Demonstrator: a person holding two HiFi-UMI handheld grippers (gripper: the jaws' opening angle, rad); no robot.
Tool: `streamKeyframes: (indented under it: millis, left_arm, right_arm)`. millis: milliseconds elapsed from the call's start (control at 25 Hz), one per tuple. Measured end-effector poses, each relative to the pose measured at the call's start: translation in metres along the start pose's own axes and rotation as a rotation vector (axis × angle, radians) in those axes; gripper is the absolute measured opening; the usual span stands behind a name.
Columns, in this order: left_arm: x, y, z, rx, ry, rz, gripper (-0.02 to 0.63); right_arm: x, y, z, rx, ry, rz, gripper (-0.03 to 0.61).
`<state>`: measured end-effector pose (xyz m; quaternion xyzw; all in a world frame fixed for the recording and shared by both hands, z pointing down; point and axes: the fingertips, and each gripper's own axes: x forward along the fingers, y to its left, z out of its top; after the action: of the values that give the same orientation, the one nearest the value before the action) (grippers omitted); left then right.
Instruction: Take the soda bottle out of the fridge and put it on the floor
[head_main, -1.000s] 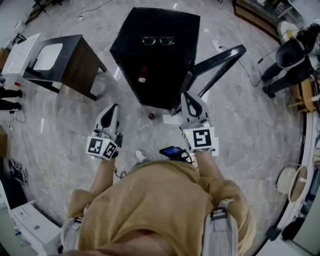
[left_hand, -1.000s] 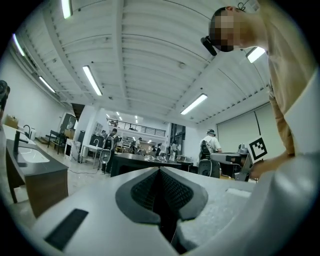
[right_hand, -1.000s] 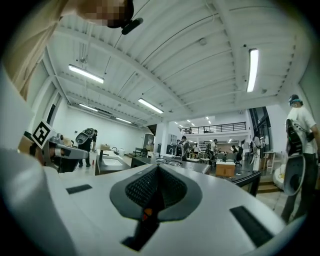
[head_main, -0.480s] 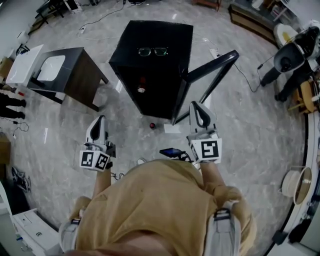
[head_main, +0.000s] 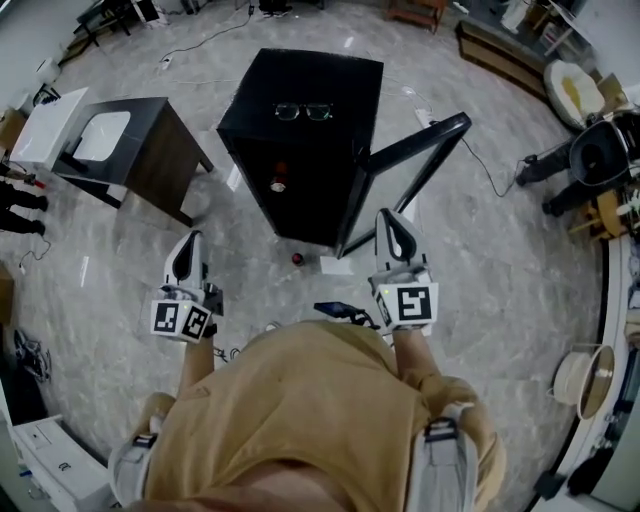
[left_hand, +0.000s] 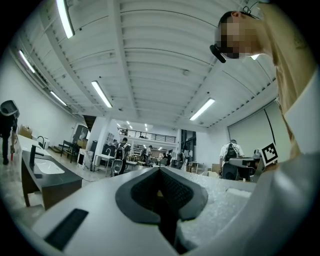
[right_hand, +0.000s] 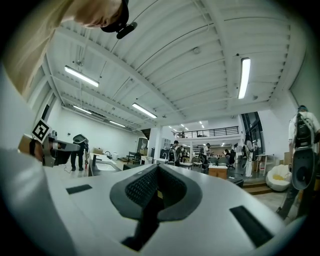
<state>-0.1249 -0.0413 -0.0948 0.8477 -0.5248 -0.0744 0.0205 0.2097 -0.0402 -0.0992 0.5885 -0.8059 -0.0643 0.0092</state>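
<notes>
Seemingly soda bottle stands on floor just before open fridge; left gripper & right gripper jaws together, nothing held; draw back w/o knocking it; red-topped item inside, unclear what.

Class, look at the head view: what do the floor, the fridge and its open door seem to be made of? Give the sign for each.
Floor: polished stone or marble-look tile, going by the grey veining and glossy glare.
Fridge: black painted metal or plastic with a smooth, faintly shiny top; the look leaves it open.
Door: a dark frame round what is probably clear glass, since the floor shows through it.
</notes>
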Motion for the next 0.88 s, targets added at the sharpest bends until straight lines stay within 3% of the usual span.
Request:
streamKeyframes:
  millis: [200,400,720,880]
  left_arm:
    - [0.000,-0.003,0.002,-0.009,-0.020,0.001,0.002]
    - [-0.007,0.014,0.008,-0.016,-0.031,0.042,0.002]
    - [-0.002,0.007,0.010,-0.010,-0.026,0.023,0.002]
    - [0.002,0.013,0.010,-0.009,-0.018,0.024,0.002]
  right_arm:
    - [0.006,0.008,0.017,-0.012,-0.057,0.027,-0.011]
    - [0.008,0.015,0.024,-0.005,-0.062,0.035,-0.011]
    - [0.008,0.017,0.030,0.002,-0.067,0.040,-0.011]
    - [0.012,0.019,0.022,0.072,-0.043,0.060,-0.011]
